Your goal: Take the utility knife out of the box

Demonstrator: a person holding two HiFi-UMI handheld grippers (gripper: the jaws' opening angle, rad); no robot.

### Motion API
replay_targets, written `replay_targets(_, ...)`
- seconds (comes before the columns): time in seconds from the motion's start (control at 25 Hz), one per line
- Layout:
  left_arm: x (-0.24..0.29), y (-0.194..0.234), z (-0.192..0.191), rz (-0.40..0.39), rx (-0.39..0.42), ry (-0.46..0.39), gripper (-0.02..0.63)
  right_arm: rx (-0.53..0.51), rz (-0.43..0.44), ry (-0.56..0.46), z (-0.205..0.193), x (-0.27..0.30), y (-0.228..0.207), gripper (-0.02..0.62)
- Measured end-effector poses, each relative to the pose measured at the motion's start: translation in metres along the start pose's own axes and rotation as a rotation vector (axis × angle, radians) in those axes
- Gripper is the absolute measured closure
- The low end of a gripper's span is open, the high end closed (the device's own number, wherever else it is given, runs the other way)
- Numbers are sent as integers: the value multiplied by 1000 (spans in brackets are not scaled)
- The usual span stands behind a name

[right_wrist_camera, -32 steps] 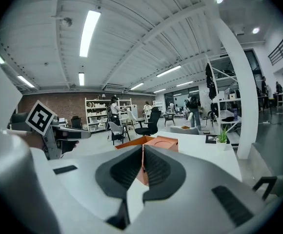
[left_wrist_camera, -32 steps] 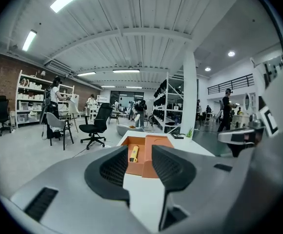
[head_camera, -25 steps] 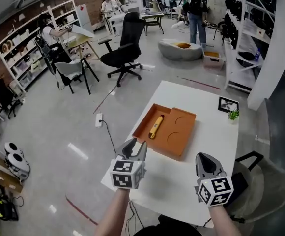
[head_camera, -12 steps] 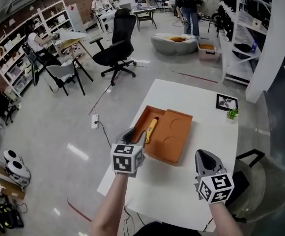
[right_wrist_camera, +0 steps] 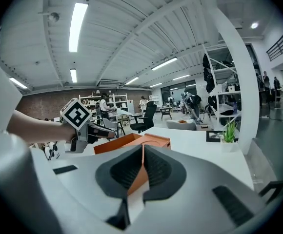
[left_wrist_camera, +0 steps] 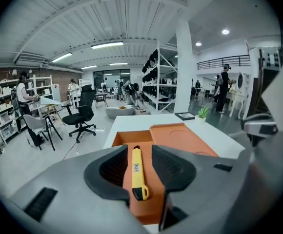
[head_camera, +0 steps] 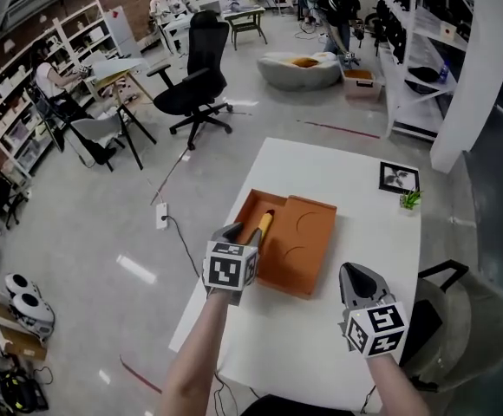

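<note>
An open orange box (head_camera: 299, 241) lies on the white table (head_camera: 356, 224), and a yellow utility knife (head_camera: 260, 224) rests lengthwise in its left compartment. My left gripper (head_camera: 236, 231) hangs over the box's near left corner and hides the knife's near end. In the left gripper view the knife (left_wrist_camera: 137, 172) shows in the gap of the left gripper (left_wrist_camera: 139, 152), whose jaws are open and clear of it, above the box (left_wrist_camera: 180, 135). My right gripper (head_camera: 356, 276) floats over the table near the box's right front corner. The right gripper (right_wrist_camera: 142, 152) is shut and empty, facing the box (right_wrist_camera: 127, 141).
A small potted plant (head_camera: 410, 200) and a marker card (head_camera: 399, 178) sit at the table's far right. A grey chair (head_camera: 460, 319) stands to the right of the table, a black office chair (head_camera: 195, 85) and a floor cable (head_camera: 182, 232) to the left. People work at the back.
My left gripper has gone forward and down, from the table's near edge to over the box and knife. The right gripper has crept forward a little. Both sets of jaws look unchanged.
</note>
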State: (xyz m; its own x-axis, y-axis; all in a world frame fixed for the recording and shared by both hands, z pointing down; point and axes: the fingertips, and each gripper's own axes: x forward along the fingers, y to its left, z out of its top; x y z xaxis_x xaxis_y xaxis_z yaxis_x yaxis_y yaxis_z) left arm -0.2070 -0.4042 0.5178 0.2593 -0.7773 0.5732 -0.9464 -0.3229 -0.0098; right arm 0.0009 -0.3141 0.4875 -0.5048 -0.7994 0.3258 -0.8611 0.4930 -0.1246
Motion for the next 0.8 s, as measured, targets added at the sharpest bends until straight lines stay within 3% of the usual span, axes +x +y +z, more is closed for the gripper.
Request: replay_targets(0.8, 78, 1, -43, -80, 8, 273, 439, 34, -21, 58, -21, 25, -24, 594)
